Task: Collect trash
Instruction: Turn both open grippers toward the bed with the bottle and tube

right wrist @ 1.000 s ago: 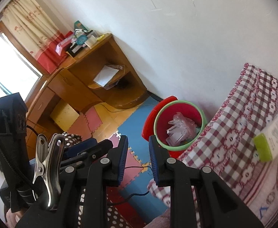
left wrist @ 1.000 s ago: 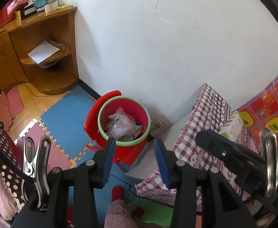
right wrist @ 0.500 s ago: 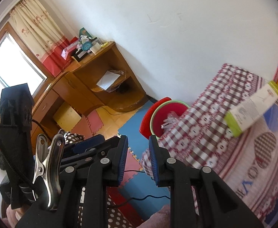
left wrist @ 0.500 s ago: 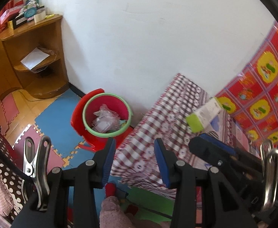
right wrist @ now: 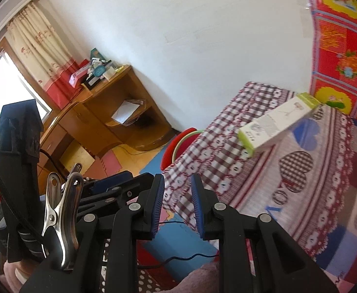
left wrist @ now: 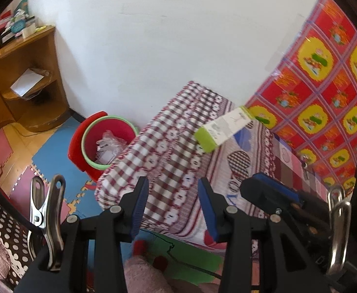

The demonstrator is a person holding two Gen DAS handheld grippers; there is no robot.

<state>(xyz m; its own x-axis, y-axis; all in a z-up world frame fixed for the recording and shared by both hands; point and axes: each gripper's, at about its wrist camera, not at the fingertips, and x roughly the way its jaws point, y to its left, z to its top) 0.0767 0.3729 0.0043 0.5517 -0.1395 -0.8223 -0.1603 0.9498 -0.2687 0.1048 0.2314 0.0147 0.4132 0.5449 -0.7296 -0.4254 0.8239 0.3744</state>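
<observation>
A white carton with lime-green ends (left wrist: 223,128) is lying on the bed (left wrist: 178,171), tilted across the checked cover, its near green end toward the cover's left edge and its far end close to the red and yellow patterned sheet (left wrist: 325,85) hanging at the upper right of the frame. In the right wrist view the same carton (right wrist: 278,124) is sitting in the right middle of the frame, well apart from both sets of fingers.

The left gripper (left wrist: 171,204) is hovering over the bed's near corner with its blue-padded fingers (left wrist: 136,207) standing partly spread, gripping nothing and touching nothing. The right gripper (right wrist: 177,201) is hanging above the bed's lower edge, its fingers (right wrist: 157,202) sitting closer together with a narrow gap between them, also empty.

Left of the bed, down on the floor, a red bin with a green rim (left wrist: 105,141) is standing on blue and pink foam mats (left wrist: 51,151), holding crumpled clear plastic; the cover's edge is overlapping its right side. In the right wrist view only a sliver of the bin (right wrist: 183,139) is showing past the bed. A wooden corner shelf unit (left wrist: 24,78) is filling the left of the frame, with open floor between it and the bin. A black cable (right wrist: 178,260) is running across the mat below the right fingers.
</observation>
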